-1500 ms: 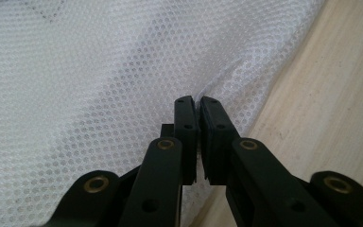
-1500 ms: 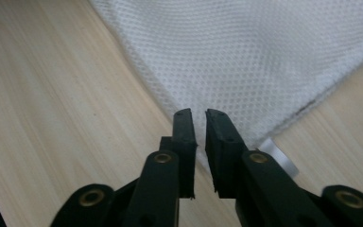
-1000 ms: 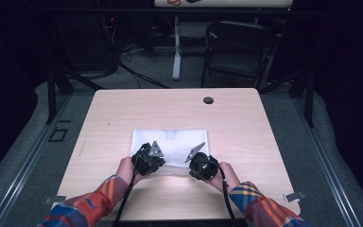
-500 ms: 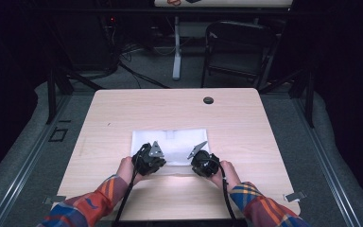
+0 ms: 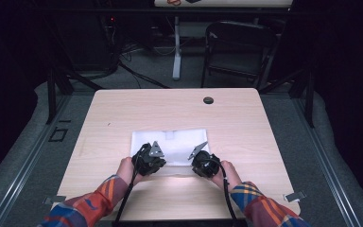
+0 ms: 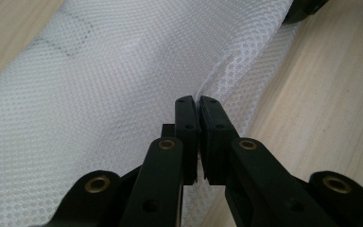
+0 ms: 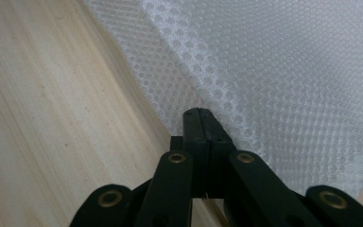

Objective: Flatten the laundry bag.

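Grippers, left gripper [image 6: 198, 101] and right gripper [image 7: 199, 112], each pinch the unlabelled white mesh cloth [image 5: 179, 142].

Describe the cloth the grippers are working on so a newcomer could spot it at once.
On the light wooden table, look just ahead of the person's hands. The white mesh cloth lies flat there, its near edge pinched by both grippers; it is the only white, honeycomb-textured thing on the wood.

- Plaid sleeves, red, orange, blue and yellow.
- Left gripper [image 5: 157, 152]: black, grey three-cornered plate, trailing black cable.
- Right gripper [image 7: 202, 113]: black jaws, brass-coloured pivot rivets.
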